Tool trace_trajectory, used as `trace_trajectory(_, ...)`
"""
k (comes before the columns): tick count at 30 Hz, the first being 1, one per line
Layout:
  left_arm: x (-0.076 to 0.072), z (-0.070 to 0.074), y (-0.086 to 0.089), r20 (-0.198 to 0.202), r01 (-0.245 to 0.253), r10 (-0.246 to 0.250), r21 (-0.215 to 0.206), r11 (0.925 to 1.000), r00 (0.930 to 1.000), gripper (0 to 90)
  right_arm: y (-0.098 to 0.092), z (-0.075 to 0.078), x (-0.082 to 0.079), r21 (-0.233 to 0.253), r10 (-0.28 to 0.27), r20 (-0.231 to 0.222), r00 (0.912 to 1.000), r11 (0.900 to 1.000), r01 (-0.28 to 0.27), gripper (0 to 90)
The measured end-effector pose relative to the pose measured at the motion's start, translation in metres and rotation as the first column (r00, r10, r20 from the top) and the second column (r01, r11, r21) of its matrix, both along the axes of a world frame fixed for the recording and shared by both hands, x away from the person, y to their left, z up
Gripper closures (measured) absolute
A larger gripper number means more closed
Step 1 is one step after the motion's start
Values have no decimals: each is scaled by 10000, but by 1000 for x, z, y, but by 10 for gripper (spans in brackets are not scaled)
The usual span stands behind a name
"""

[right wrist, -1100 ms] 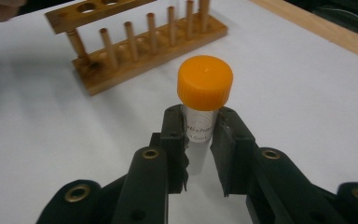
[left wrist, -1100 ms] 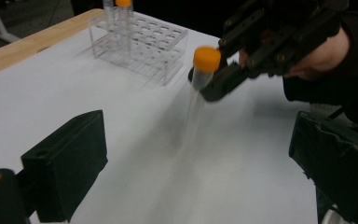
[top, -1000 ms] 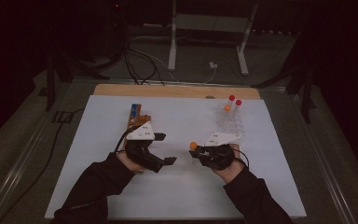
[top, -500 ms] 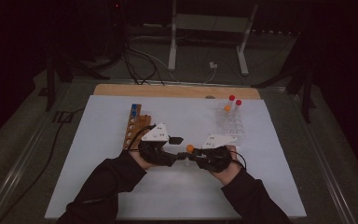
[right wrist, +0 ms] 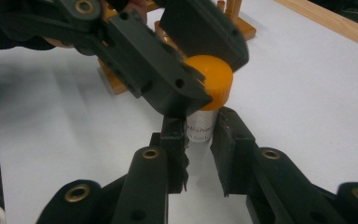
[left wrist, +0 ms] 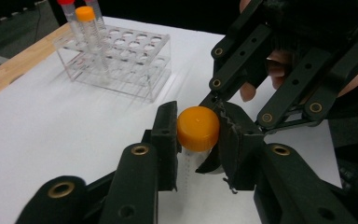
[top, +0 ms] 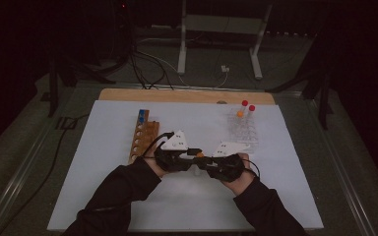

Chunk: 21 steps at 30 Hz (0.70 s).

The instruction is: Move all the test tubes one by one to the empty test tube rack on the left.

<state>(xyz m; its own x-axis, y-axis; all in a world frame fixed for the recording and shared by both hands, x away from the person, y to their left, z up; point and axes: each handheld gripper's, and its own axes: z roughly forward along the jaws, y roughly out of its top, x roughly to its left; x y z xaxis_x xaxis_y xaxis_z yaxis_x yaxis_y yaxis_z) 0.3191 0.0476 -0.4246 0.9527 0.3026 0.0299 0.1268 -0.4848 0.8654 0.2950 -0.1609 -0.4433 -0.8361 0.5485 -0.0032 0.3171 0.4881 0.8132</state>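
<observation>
Orange marks the screw cap (left wrist: pixel 198 128) of a clear tube (right wrist: pixel 199 133) that is held between the two grippers near the middle of the white table mat (top: pixel 103 196), above its near half. The left gripper (left wrist: pixel 196 140) is clenched on the cap, its black jaws pressed against the cap's two sides, as seen in the left gripper view. The right gripper (right wrist: pixel 199 154) is closed on the tube's clear body just below the cap, where a printed label is partly seen; the print is too blurred to be read. In the high view both grippers are met tip to tip, with the cap seen as a small orange spot between them. A wooden tube rack (top: pixel 142 140) is set to the left of the hands, with a blue-capped tube (top: pixel 141 116) at its far end. A clear plastic rack (top: pixel 241 130) is placed far right, with two red-capped tubes (top: pixel 248 108) and one orange-capped tube (top: pixel 239 114) standing upright in it.
</observation>
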Motion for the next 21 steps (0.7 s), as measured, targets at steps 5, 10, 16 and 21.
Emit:
trace_trajectory(5,0,0,0,-36,53,-53,-11,10000,10000,714,0,-1,0,26,-9,-2,10000,10000,9,749)
trace_trajectory(10,1,4,1,-14,-12,11,-23,10000,10000,717,-2,0,0,278,53,-40,10000,9996,-52,700)
trace_trajectory(16,4,14,16,62,-368,370,-234,9990,9993,717,-6,5,-3,396,-25,204,9998,9992,17,591)
trace_trajectory(21,7,24,31,249,-803,811,-331,9962,9964,717,-10,10,-4,555,-244,363,9990,9982,224,416)
